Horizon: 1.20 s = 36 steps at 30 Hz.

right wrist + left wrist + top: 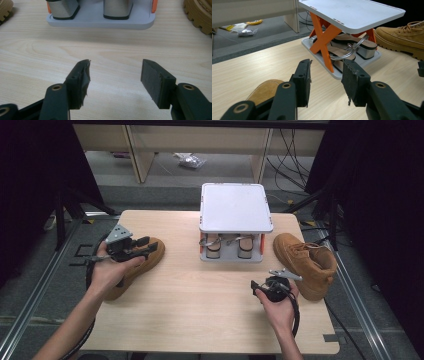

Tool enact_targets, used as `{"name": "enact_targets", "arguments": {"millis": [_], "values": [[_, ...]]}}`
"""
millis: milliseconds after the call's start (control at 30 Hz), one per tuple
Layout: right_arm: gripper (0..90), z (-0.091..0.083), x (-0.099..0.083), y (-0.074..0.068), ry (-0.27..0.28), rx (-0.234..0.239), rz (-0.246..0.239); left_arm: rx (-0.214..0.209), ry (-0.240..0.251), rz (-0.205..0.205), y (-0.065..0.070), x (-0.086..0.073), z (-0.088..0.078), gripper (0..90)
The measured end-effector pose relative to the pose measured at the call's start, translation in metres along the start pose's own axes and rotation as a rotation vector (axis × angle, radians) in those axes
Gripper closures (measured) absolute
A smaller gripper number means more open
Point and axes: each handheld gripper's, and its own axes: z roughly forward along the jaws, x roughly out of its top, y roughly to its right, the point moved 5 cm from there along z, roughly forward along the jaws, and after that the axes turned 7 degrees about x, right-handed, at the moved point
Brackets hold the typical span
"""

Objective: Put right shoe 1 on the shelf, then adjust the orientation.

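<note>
Nearest the person, the right tool [261, 289] hovers low over bare worktop [200, 295] with its jaws spread wide and nothing between them; the right gripper view looks along them toward the front edge of the grey stand [100, 21]. The left tool [142, 245] sits above the left boot [145, 262], also spread wide and empty; in the left gripper view the tan toe of that boot [265, 91] shows just under the jaws, not touched by the pads.

Farther back, at the middle of the worktop, stands the grey stand [235, 207] with orange cross-legs, its flat top bare. On its lower level rest two shoe inserts [227, 247] side by side. To the right of the stand, near but apart from it, lies the right boot [307, 262], laces up.

As a judgement, the work looks to be at an early point: both boots lie on the worktop, neither is gripped, and nothing has been set on top of the stand. Gripping the left boot seems the step in hand; moving either boot is all left to do.

No brand, label or readable writing can be made out on the boots or the stand.
</note>
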Motion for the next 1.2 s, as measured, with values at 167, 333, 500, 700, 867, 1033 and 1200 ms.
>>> {"name": "enact_targets", "arguments": {"millis": [167, 333, 500, 700, 867, 1033, 1200], "values": [[40.8, -0.002, 0.002, 0.001, 0.005, 0.006, -0.007, 0.022, 0.003, -0.020, -0.011, 0.000, -0.008, 58.3], [40.7, -0.003, 0.003, -0.002, 0.006, 0.006, -0.012, 0.032, 0.022, -0.025, -0.015, 0.003, -0.019, 58.8], [40.6, -0.004, 0.005, -0.003, 0.005, -0.002, -0.011, 0.052, 0.014, -0.040, -0.025, 0.001, -0.022, 59.5], [40.6, -0.003, 0.004, 0.000, 0.008, 0.012, -0.009, 0.063, 0.012, -0.049, -0.030, 0.003, -0.026, 59.7], [40.6, -0.004, 0.005, 0.002, 0.011, 0.005, 0.005, 0.073, 0.014, -0.056, -0.035, 0.003, -0.032, 59.8], [40.5, -0.004, 0.007, 0.003, 0.012, 0.000, 0.001, 0.093, 0.014, -0.073, -0.046, 0.000, -0.041, 59.9], [40.3, -0.004, 0.005, 0.002, 0.001, -0.004, -0.002, 0.115, 0.013, -0.080, -0.057, -0.002, -0.050, 59.8]]}}
